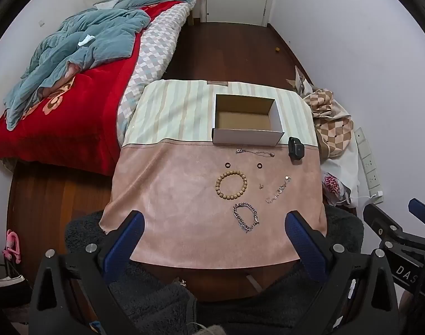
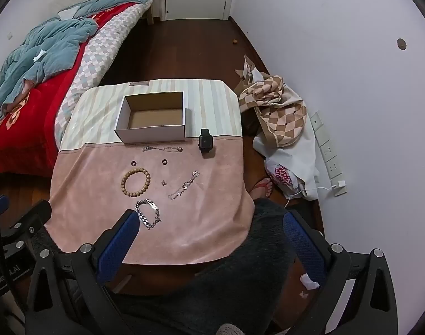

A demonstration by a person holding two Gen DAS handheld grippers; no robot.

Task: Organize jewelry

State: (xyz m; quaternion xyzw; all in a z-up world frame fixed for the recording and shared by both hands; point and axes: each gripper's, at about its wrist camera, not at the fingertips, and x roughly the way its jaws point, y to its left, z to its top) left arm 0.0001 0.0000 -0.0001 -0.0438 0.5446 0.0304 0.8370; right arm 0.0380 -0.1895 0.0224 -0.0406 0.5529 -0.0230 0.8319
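1. Wooden round-bead bracelet (image 1: 231,184) is lying mid-counter, at six o'clock from the open white cardboard box (image 1: 247,121); being light and rigid-beaded, it suits pinching across one side.
2. Silver chunky chain bracelet (image 1: 245,217), nearest, is looking limp and slippery.
3. Left tongs (image 1: 213,240) and right tongs (image 2: 209,240) are hovering wide, holding nothing.

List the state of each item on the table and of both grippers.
Box: open, empty.
Wooden bead bracelet: flat on cloth.
Silver chain bracelet: clasped, flat on cloth.
Watch: screen dark.
Left gripper: open, empty.
Right gripper: open, empty.
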